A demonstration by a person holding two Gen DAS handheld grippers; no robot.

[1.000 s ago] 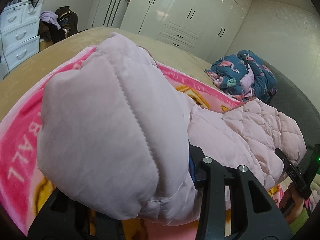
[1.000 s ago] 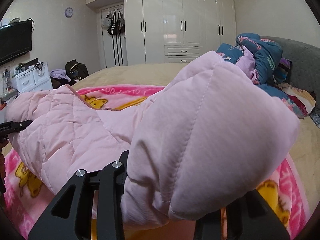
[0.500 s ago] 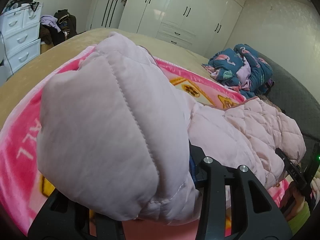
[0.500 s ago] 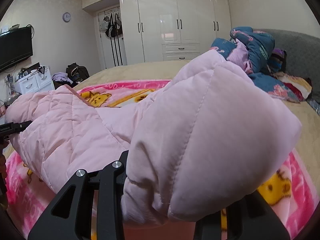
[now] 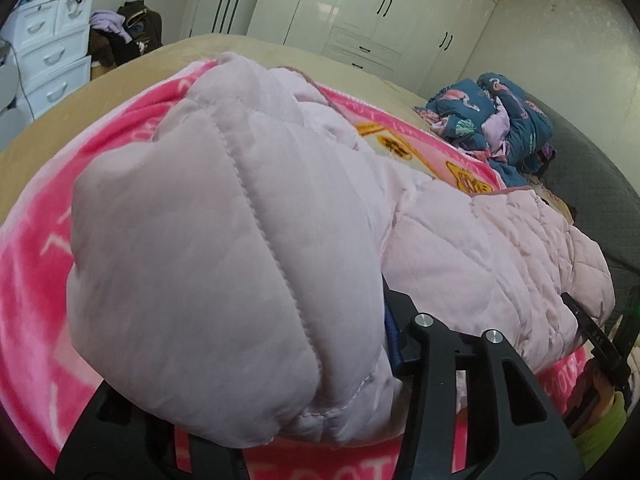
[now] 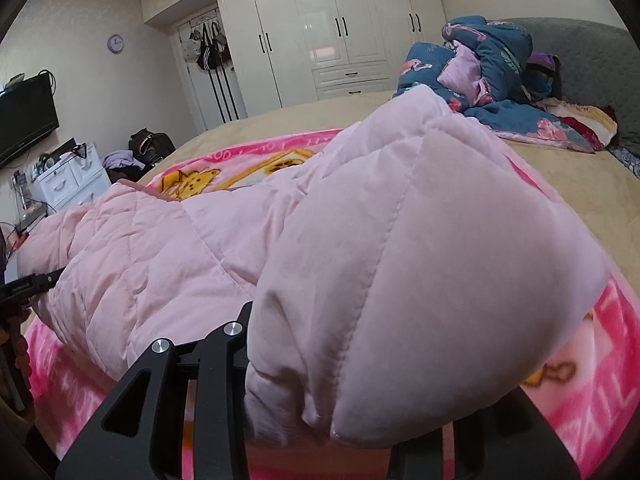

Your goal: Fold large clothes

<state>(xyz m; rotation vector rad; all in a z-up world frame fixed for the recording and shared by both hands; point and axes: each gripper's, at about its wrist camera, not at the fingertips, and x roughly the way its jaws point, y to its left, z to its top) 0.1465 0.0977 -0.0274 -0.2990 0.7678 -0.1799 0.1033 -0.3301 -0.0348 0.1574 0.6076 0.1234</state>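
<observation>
A pale pink quilted jacket (image 5: 460,248) lies across a pink cartoon blanket (image 5: 36,240) on the bed. My left gripper (image 5: 320,380) is shut on one bunched end of the jacket (image 5: 208,264), which bulges over the fingers and hides the fingertips. My right gripper (image 6: 320,392) is shut on the other bunched end of the jacket (image 6: 420,280), fingertips hidden as well. The jacket's body (image 6: 152,256) stretches between the two grippers. Each gripper shows at the edge of the other's view: the right gripper (image 5: 596,340), the left gripper (image 6: 24,288).
A heap of blue patterned bedding (image 6: 480,68) lies at the bed's far side by a grey headboard (image 6: 592,60). White wardrobes (image 6: 340,40) line the back wall. White drawers (image 5: 48,60) and dark bags (image 6: 150,148) stand beside the bed. A TV (image 6: 24,120) hangs left.
Both grippers have moved forward over the bed with the jacket ends still held. The jacket sits lower and the views tilt slightly; the grips are unchanged.
</observation>
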